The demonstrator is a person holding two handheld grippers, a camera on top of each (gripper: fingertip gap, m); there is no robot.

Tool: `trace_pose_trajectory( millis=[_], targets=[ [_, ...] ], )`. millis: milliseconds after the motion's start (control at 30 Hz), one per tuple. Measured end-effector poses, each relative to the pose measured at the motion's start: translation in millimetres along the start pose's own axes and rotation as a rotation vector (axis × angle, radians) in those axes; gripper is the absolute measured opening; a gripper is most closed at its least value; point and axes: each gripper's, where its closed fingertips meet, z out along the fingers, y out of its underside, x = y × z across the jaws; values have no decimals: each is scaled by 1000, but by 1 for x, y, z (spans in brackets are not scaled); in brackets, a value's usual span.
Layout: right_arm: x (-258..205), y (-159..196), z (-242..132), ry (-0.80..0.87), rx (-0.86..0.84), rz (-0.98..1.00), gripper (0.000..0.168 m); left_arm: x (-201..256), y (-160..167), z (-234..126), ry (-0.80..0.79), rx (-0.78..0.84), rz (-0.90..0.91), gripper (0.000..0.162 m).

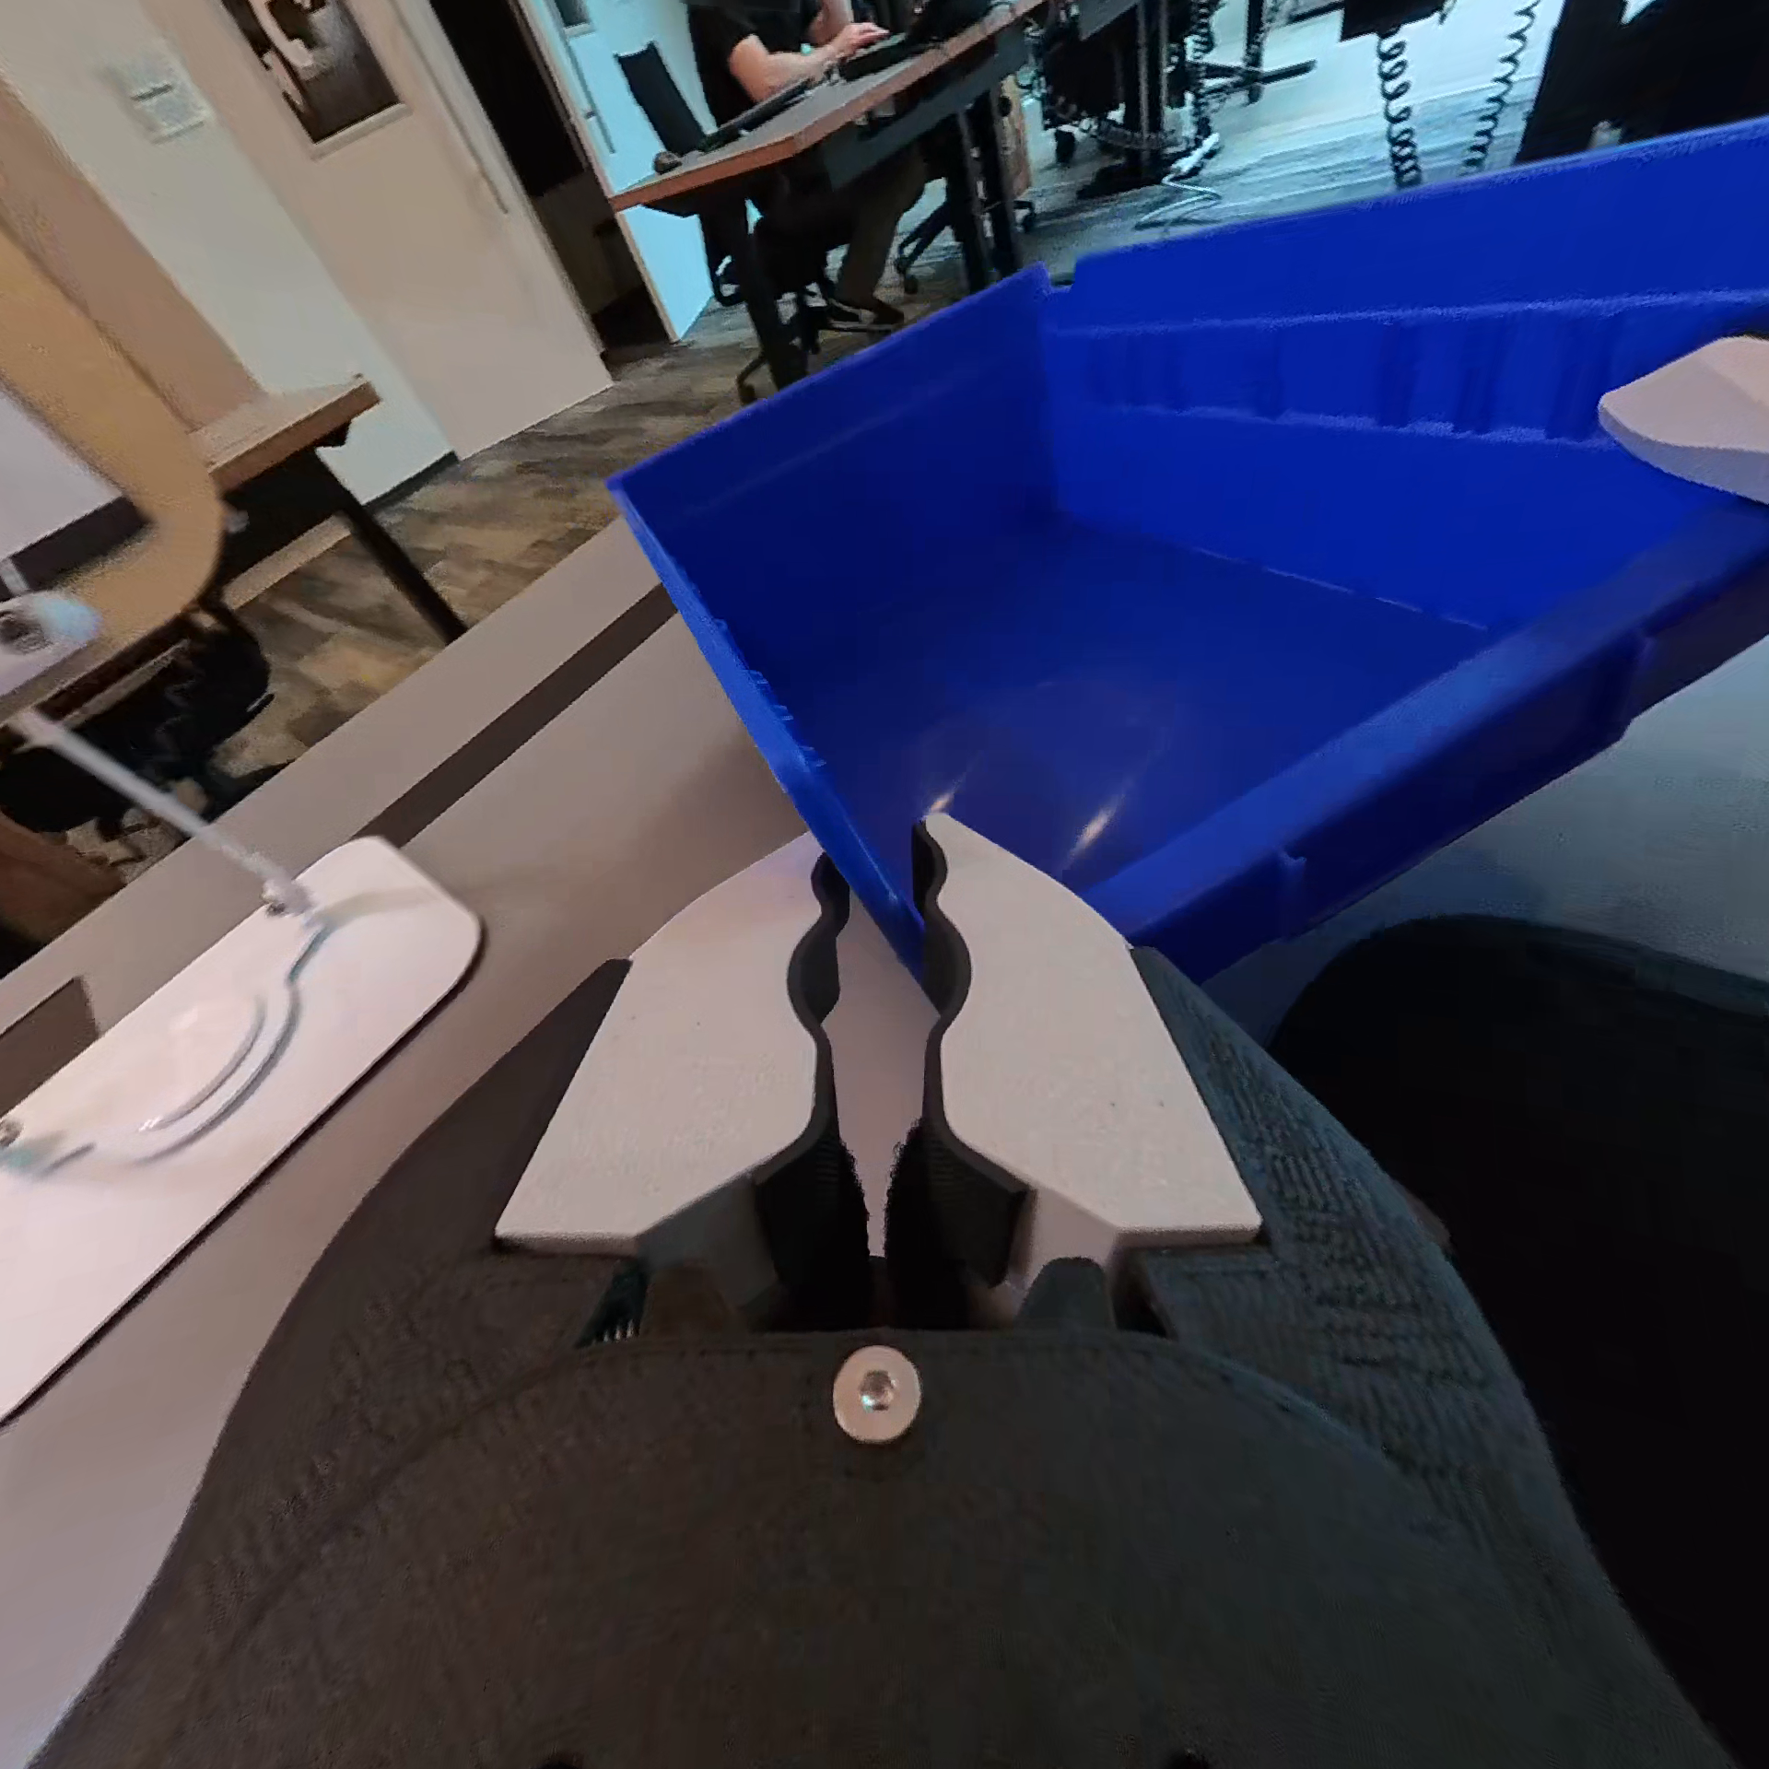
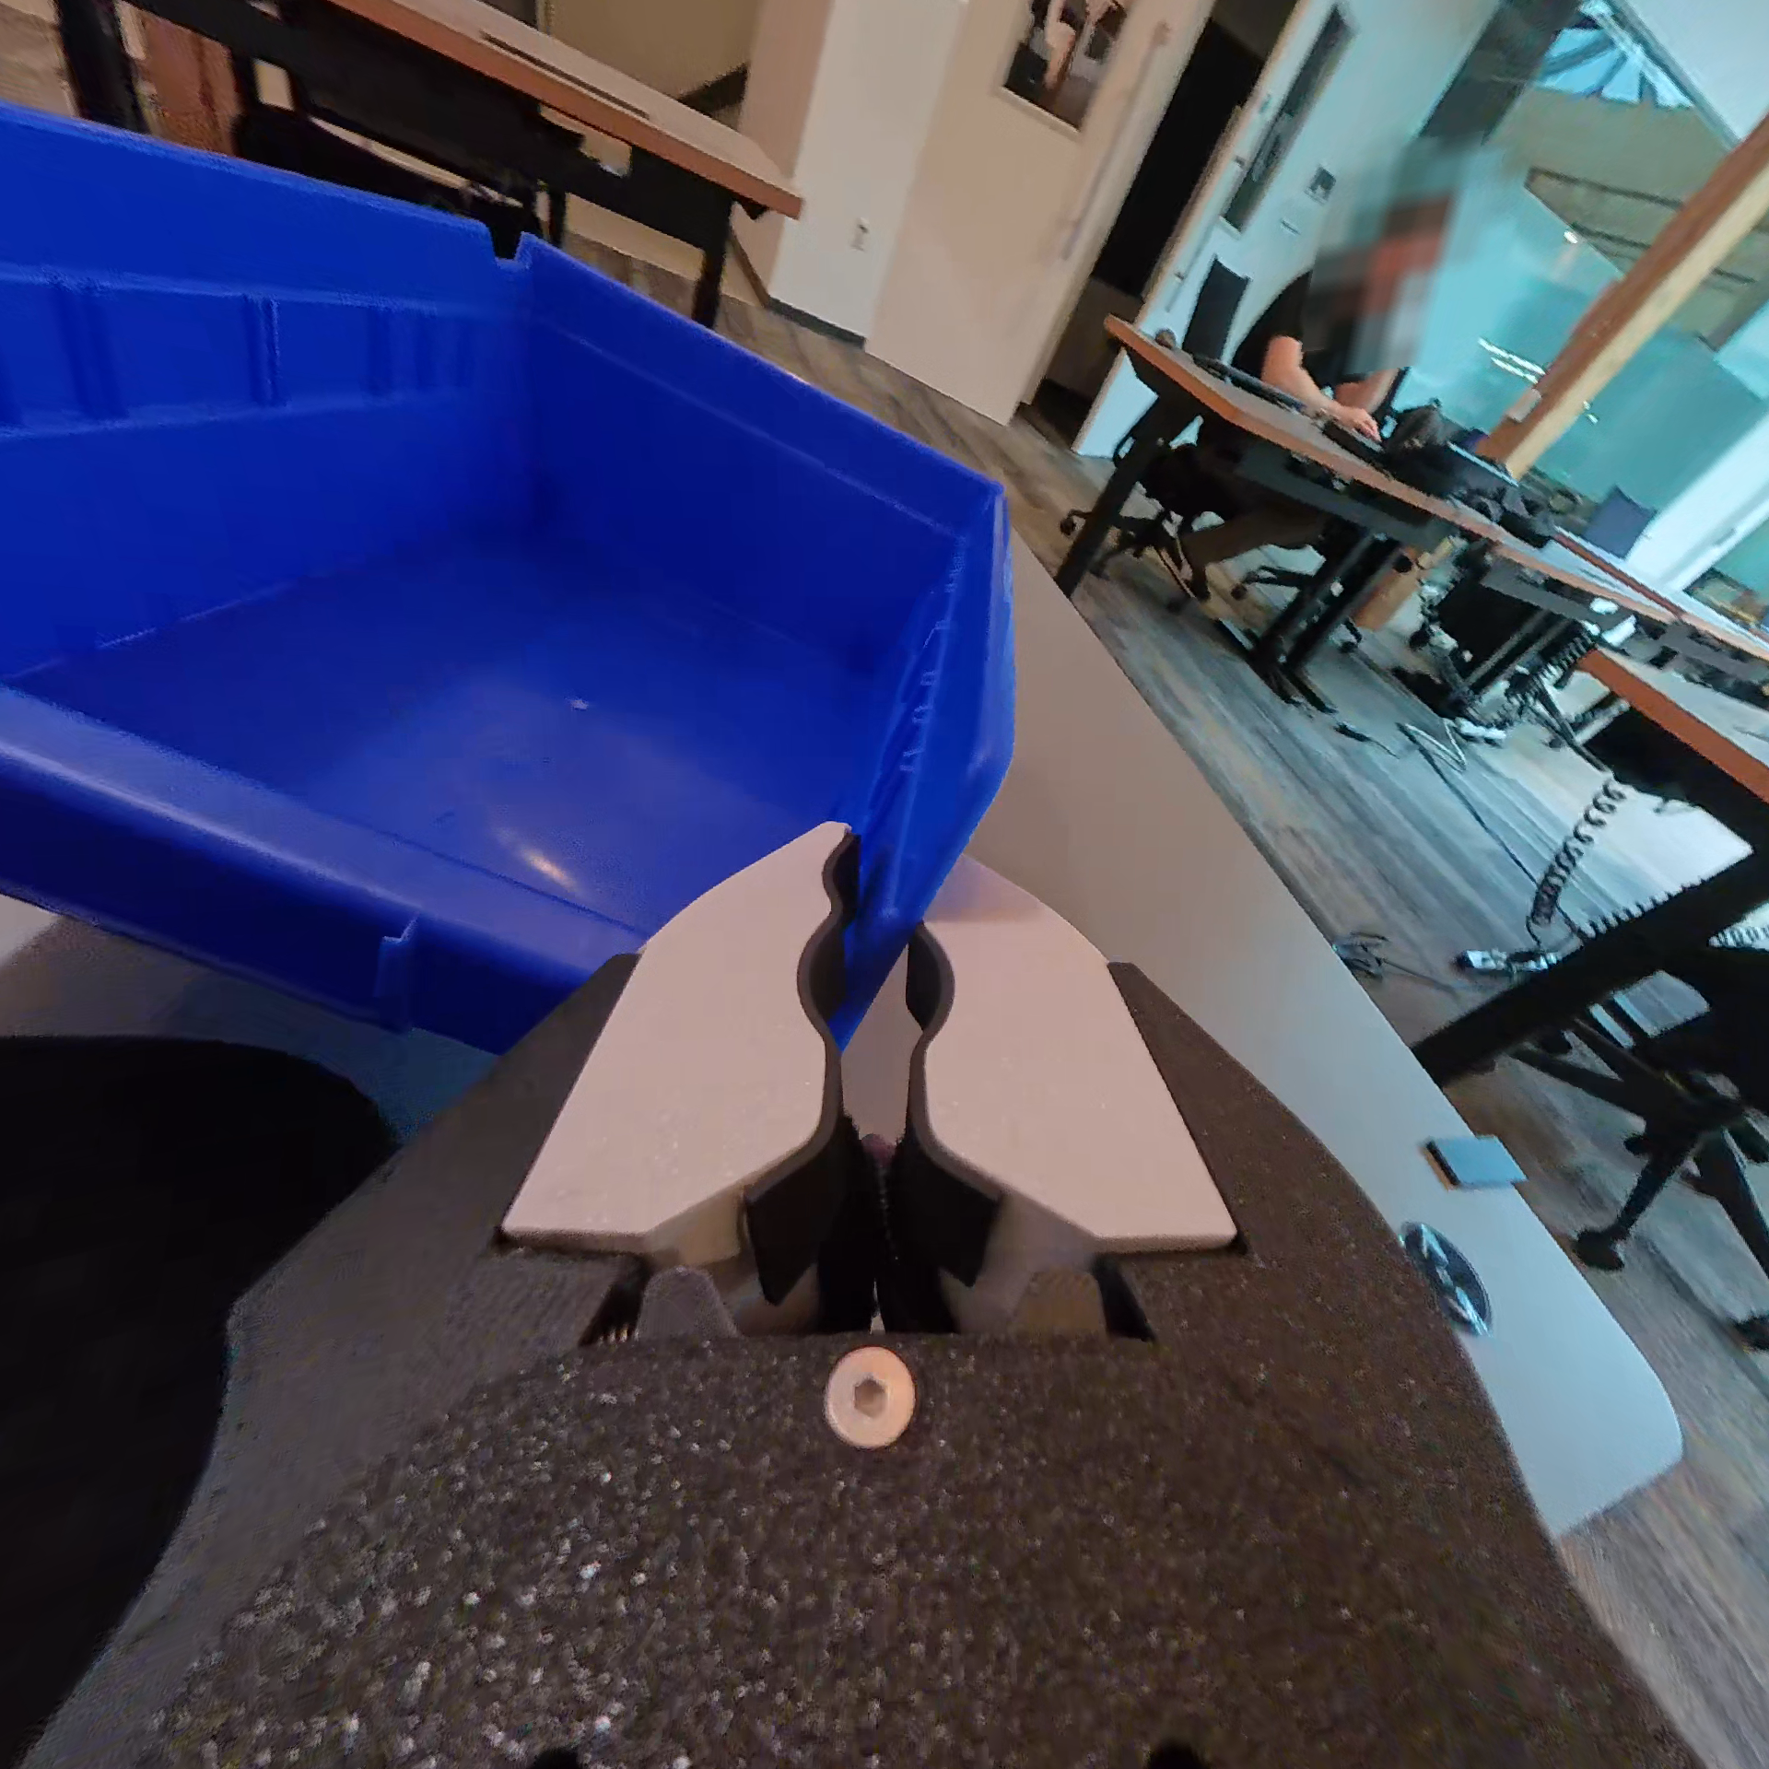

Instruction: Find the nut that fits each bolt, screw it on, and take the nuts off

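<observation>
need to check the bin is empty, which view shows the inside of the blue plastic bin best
The right wrist view: the blue plastic bin shows most of its bare floor and far walls. The left wrist view also shows an empty floor, but the other gripper's grey fingertip hides one corner. Each gripper, left gripper and right gripper, clamps a bin wall.

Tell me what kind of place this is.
Probably an open-plan office or lab: rows of desks, a person typing at one, office chairs, glass partitions behind.
</observation>
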Motion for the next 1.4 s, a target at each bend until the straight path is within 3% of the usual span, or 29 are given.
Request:
trace_pose_trajectory(
  millis=[300, 367, 433, 467, 533, 633, 767, 933, 1100, 1233, 1400],
  targets=[
    [17, 40, 2, -27, -117, 90, 7, 34, 14, 21, 116, -30, -32, 19],
    [17, 46, 2, -45, -143, 126, 10, 27, 13, 16, 85, -24, -51, 38],
    [23, 36, -3, -27, -77, 160, 21, 15, 17, 10, 43, -74, -70, 64],
    [29, 28, -7, -3, -31, 180, 31, 10, 18, 3, 37, -80, -83, 70],
    [43, 8, -19, 64, 67, 201, 52, -7, 9, -22, -2, 1, -120, 68],
    [44, -29, -37, 100, 229, 205, 61, -51, -4, -84, -139, 130, -131, 65],
    [-11, -61, -37, -140, 266, 281, 63, -132, 8, -189, -386, 133, -139, 69],
    [-95, -68, -23, -370, 171, 277, 76, -233, 78, -312, -705, -67, -269, 70],
    [-151, -40, -2, -415, -50, 113, 84, -249, 153, -336, -659, -366, -369, 63],
    [-168, -27, 11, -422, -134, 48, 66, -238, 204, -331, -585, -619, -375, 50],
    [-172, -22, 14, -418, -146, -77, 21, -240, 207, -319, -579, -608, -312, 44]
  ],
)
